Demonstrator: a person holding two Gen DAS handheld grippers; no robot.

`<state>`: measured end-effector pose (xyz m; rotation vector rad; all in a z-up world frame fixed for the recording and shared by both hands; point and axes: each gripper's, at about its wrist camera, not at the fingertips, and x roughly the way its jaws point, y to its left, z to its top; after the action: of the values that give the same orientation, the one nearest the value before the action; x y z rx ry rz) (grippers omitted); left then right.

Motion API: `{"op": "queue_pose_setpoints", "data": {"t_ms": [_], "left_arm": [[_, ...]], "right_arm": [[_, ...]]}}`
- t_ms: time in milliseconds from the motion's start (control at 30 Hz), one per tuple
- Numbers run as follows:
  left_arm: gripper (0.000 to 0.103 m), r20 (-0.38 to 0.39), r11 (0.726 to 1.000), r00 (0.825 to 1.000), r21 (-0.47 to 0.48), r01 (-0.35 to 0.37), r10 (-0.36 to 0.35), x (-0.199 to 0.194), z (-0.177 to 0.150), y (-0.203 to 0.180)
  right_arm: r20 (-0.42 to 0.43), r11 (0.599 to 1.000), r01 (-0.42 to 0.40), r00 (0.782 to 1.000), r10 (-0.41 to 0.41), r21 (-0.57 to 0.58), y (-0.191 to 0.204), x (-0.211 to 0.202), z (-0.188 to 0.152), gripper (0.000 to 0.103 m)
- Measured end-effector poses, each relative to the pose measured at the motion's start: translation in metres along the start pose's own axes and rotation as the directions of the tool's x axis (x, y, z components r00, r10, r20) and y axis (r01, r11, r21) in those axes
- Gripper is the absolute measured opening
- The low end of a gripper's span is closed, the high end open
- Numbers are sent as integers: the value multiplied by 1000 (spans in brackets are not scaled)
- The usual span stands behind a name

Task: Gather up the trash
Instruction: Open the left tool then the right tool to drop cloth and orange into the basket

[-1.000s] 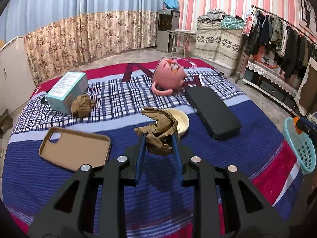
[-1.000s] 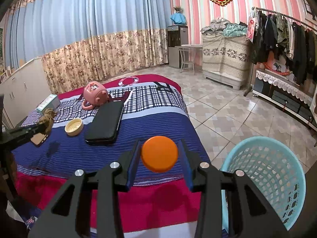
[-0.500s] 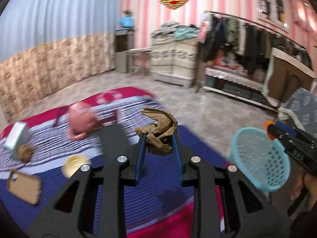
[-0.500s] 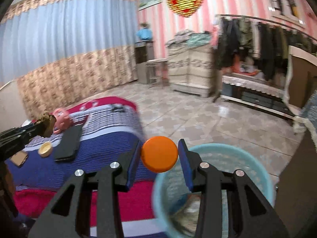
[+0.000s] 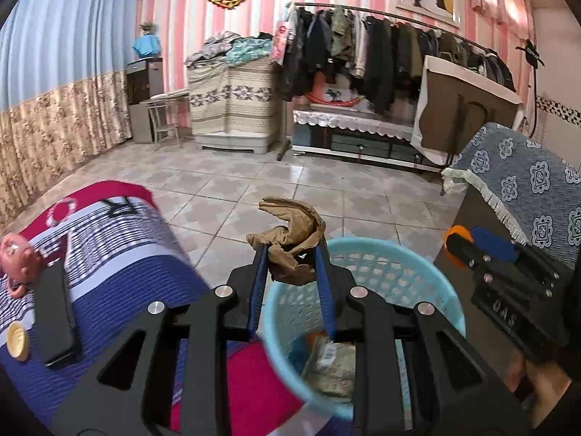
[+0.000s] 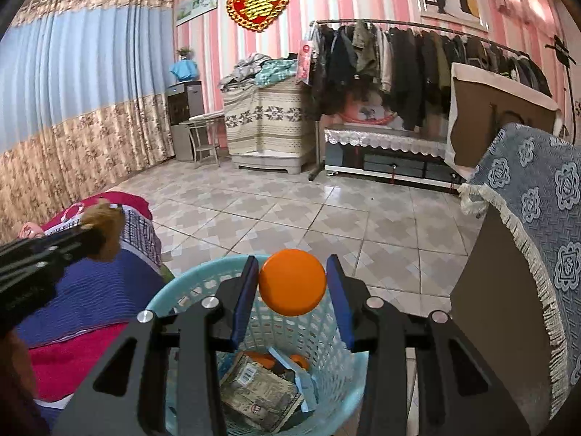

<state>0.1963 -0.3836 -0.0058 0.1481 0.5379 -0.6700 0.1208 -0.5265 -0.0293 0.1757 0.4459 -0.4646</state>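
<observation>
My left gripper (image 5: 290, 254) is shut on a crumpled brown paper wad (image 5: 290, 239) and holds it over the near rim of a light blue plastic basket (image 5: 381, 258). My right gripper (image 6: 292, 283) is shut on a round orange lid (image 6: 292, 281) above the same basket (image 6: 189, 290). The basket holds a flattened carton (image 6: 258, 396) and other scraps. The left gripper with the wad (image 6: 103, 229) shows at the left of the right wrist view. The right gripper with the lid (image 5: 454, 239) shows at the right of the left wrist view.
The bed with a blue, plaid and red cover (image 5: 109, 290) lies to the left and carries a pink mug (image 5: 16, 254), a black case (image 5: 54, 312) and a small yellow dish (image 5: 16, 341). A cloth-draped cabinet (image 6: 526, 236) stands right of the basket. Tiled floor (image 6: 308, 210) lies beyond.
Both grippers swung right from the bed to the basket, keeping their loads. The left gripper now holds the wad at the basket's rim; the right holds the lid over it.
</observation>
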Motion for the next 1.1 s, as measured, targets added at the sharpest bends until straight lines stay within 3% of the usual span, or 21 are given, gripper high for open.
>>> {"op": "queue_pose_setpoints", "data": {"t_ms": [200,433,467,500,567,700,900,1100], "left_arm": [[26,-49,1000,999,9,19,-18,26,-15,-17],[30,-140,996,990,85,16,-4,53,-36,-20],[35,-142,996,990,84,13,-1,53,-37,-20],[49,-141,997,990,83,9,3,51,-37,-19],[65,-113,997,993,75,-14,22,44,-35,-17],[80,-71,999,997,44,-28,31,27,-30,-8],[92,-26,997,997,29,-76,77,9,-24,8],[94,-23,994,994,-31,-108,107,7,-19,27]], "right_arm": [[-18,999,0,1000,0,34,-13,9,-2,39],[-21,999,-13,1000,14,29,-9,13,-1,39],[-22,999,-14,1000,15,29,-7,13,-1,39],[-25,999,-14,1000,15,30,-8,14,-1,39],[-27,999,-13,1000,14,31,-8,13,-4,39],[-32,999,-15,999,16,37,-5,14,-5,39],[-30,999,-18,999,19,27,-1,13,-4,39],[-44,1000,-14,999,15,20,4,15,-4,39]]}}
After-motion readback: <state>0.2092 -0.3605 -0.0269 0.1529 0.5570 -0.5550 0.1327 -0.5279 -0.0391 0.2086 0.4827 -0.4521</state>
